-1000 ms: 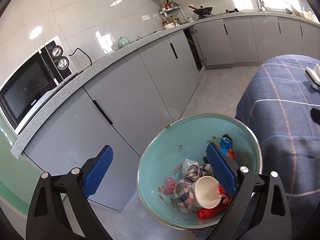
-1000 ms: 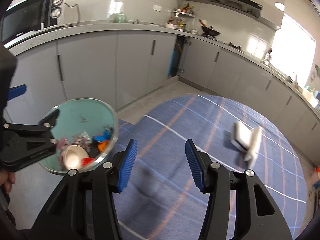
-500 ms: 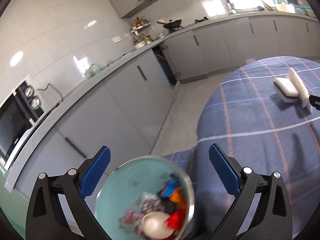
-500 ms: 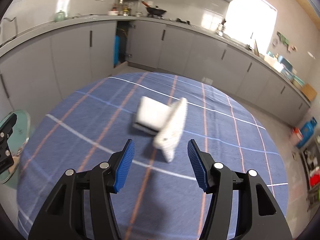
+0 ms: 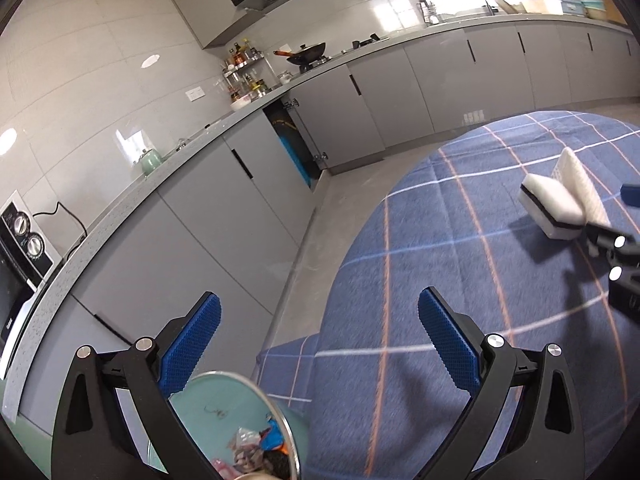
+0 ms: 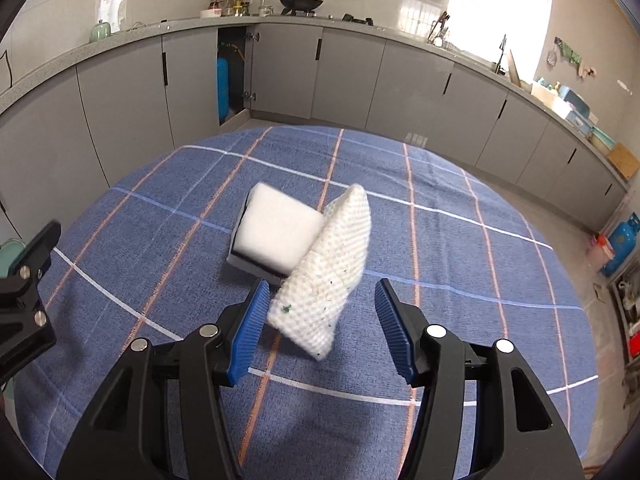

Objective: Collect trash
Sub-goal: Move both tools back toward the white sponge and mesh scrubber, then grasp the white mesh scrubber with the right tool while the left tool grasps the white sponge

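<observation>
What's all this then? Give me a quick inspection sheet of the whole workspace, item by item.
Surface: round table under a blue plaid tablecloth.
Job's things: white textured sponge leaning on a white block sponge with a dark layer; teal round bin holding wrappers, off the table's edge.
Clutter: nothing seen on the cloth besides the sponges.
Grippers: right hand-held gripper open, textured sponge between its blue pads; left hand-held gripper open, empty.
Cables: black cord by the microwave.
Surroundings: grey kitchen cabinets, black wok, blue gas cylinder.
</observation>
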Demonstrator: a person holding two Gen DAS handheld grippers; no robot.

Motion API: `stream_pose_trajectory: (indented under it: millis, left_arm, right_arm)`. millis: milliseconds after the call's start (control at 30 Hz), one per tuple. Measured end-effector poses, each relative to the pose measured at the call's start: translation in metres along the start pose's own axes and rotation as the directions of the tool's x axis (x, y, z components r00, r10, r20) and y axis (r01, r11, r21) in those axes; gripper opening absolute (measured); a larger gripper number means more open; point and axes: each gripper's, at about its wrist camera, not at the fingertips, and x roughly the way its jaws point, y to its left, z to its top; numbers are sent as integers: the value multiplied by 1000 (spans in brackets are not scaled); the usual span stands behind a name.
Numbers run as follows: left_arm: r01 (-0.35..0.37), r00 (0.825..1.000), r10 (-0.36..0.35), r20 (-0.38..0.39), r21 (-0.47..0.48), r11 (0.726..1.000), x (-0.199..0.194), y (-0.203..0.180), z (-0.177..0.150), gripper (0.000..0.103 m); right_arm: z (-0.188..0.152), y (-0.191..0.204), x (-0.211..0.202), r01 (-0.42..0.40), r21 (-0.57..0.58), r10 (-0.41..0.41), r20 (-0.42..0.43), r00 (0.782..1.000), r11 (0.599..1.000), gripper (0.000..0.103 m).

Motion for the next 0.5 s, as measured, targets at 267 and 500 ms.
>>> stream_pose_trajectory:
  millis: [267,500]
  left_arm:
    - [25,999,-25,24,5,1000,-6,-18,14,97]
    - [55,997,-56,45,31,998,-21,-43,25,97]
  right_arm:
    - [-9,-15,-6,-40,19,40,-20,999,999,16]
    - [-28,-47,-36,48,33,-49,23,999,998,15]
